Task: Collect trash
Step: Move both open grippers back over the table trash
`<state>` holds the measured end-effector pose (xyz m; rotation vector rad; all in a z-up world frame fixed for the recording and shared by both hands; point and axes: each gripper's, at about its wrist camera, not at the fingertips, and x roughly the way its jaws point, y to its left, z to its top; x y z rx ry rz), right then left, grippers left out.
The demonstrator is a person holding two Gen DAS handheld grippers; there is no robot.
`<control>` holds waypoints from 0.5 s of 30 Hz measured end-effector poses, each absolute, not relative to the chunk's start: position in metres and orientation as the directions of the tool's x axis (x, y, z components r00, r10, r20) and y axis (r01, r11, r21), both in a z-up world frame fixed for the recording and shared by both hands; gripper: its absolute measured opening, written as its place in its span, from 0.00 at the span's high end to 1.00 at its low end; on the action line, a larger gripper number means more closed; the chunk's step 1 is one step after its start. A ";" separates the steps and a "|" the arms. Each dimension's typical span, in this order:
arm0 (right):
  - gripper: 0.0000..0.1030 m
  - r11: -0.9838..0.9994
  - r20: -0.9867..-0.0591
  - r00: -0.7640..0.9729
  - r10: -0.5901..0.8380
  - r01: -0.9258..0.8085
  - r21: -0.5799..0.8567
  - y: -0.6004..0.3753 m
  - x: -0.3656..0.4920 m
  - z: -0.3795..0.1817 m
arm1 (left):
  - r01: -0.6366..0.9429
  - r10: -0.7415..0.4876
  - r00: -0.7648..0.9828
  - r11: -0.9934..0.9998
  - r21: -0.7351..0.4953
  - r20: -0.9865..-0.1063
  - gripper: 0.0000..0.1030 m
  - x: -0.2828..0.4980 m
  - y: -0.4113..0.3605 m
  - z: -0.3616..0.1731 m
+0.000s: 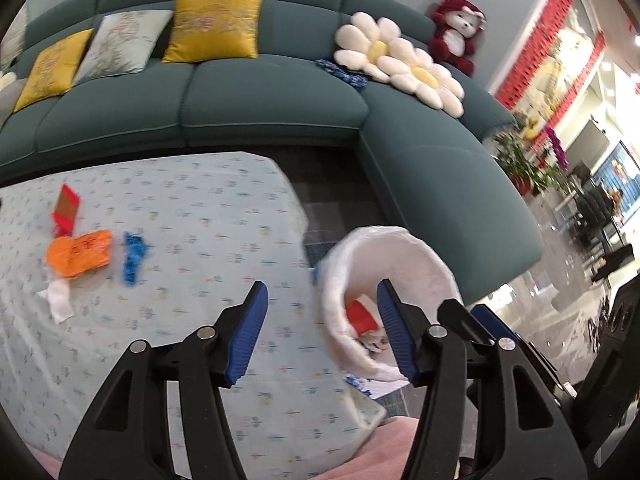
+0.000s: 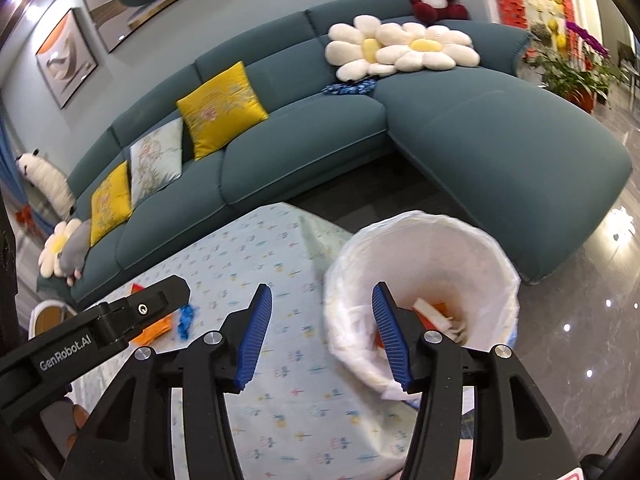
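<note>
A bin lined with a white bag [image 1: 424, 268] [image 2: 440, 256] stands on the floor at the table's right corner. It holds red-and-white scraps [image 1: 360, 314] [image 2: 434, 312]. On the table's left part lie an orange wrapper [image 1: 80, 254] [image 2: 156, 330], a red packet [image 1: 66, 208], a crumpled blue piece [image 1: 134, 254] [image 2: 186, 318] and a white tissue [image 1: 58, 300]. My left gripper [image 1: 322, 292] is open and empty over the table edge beside the bin. Just as empty, my right gripper [image 2: 322, 296] stands open at the bin's near rim. One black finger of the left gripper [image 2: 160, 296] shows at the left.
The table [image 1: 208, 208] wears a pale blue patterned cloth under clear plastic. A teal corner sofa [image 1: 260, 96] with cushions, flower pillows [image 1: 400, 60] and a red plush toy wraps behind. Glossy floor [image 2: 580, 340] and potted plants [image 1: 520, 160] lie to the right.
</note>
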<state>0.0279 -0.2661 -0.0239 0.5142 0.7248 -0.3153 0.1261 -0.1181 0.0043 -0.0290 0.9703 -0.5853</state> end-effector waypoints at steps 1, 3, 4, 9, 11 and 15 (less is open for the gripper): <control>0.50 0.835 -0.698 0.710 -0.092 0.437 0.334 -0.261 0.030 -0.024 | 0.438 -0.474 0.433 0.854 -0.280 -0.767 0.42 0.129 -0.107 0.004; 0.49 0.844 -0.702 0.708 -0.077 0.422 0.333 -0.248 0.036 -0.024 | 0.409 -0.463 0.445 0.867 -0.286 -0.767 0.39 0.134 -0.090 0.003; 0.48 0.850 -0.705 0.706 -0.069 0.411 0.329 -0.239 0.040 -0.024 | 0.394 -0.456 0.450 0.873 -0.288 -0.768 0.38 0.136 -0.082 0.001; 0.46 0.876 -0.716 0.697 -0.036 0.366 0.313 -0.206 0.055 -0.027 | 0.310 -0.403 0.471 0.908 -0.281 -0.785 0.35 0.148 -0.035 -0.011; 0.46 0.888 -0.722 0.691 -0.020 0.344 0.304 -0.190 0.062 -0.029 | 0.271 -0.386 0.473 0.919 -0.287 -0.792 0.33 0.154 -0.015 -0.018; 0.45 0.906 -0.734 0.679 0.005 0.308 0.291 -0.164 0.075 -0.033 | 0.214 -0.359 0.477 0.933 -0.290 -0.802 0.33 0.161 0.018 -0.028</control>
